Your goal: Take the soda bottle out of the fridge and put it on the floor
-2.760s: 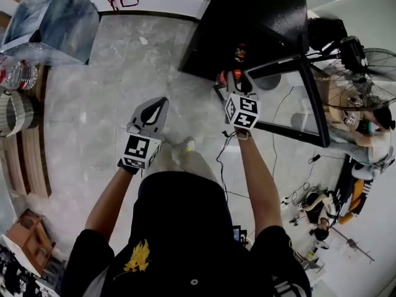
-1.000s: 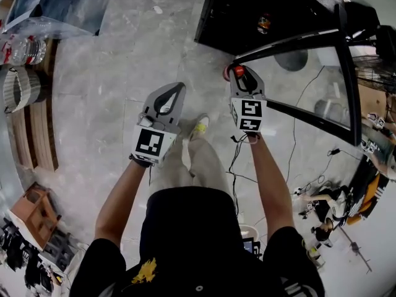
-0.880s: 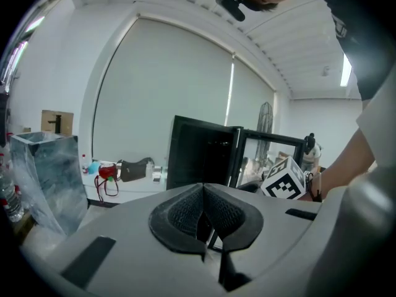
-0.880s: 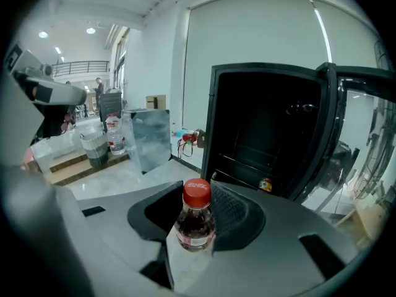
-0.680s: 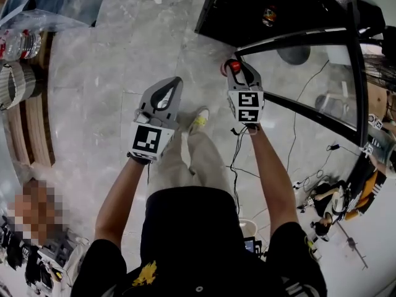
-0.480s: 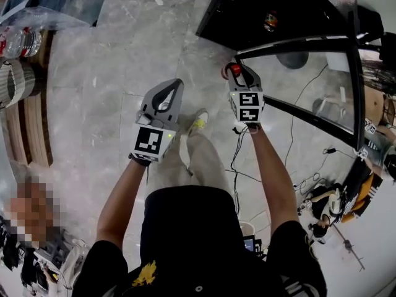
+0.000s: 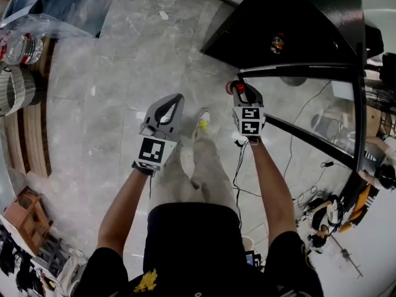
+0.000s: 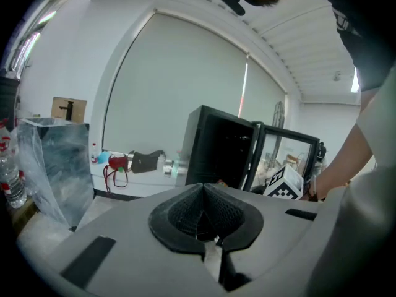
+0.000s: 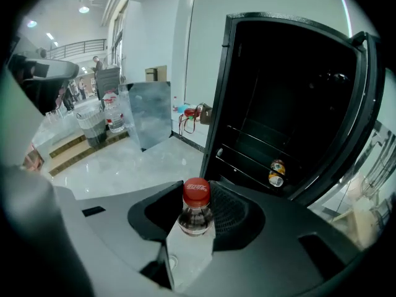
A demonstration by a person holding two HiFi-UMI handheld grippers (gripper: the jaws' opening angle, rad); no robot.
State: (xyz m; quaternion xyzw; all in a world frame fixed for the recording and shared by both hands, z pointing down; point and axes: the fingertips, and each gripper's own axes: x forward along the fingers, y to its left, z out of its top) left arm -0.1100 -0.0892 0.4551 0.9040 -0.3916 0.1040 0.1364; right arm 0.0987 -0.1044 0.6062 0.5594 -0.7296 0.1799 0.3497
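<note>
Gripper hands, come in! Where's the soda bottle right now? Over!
Left gripper shut, empty. Right gripper shut on soda bottle, outside the open fridge, not yet on floor. Person's shoe close by. Over.

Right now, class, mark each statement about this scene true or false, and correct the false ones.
1. The right gripper grips the soda bottle. True.
2. The left gripper holds a cup. False: its jaws are shut on nothing.
3. The fridge door is closed. False: it stands open.
4. The bottle's cap is red. True.
5. The fridge is bare inside. False: a small container lies on a shelf.
</note>
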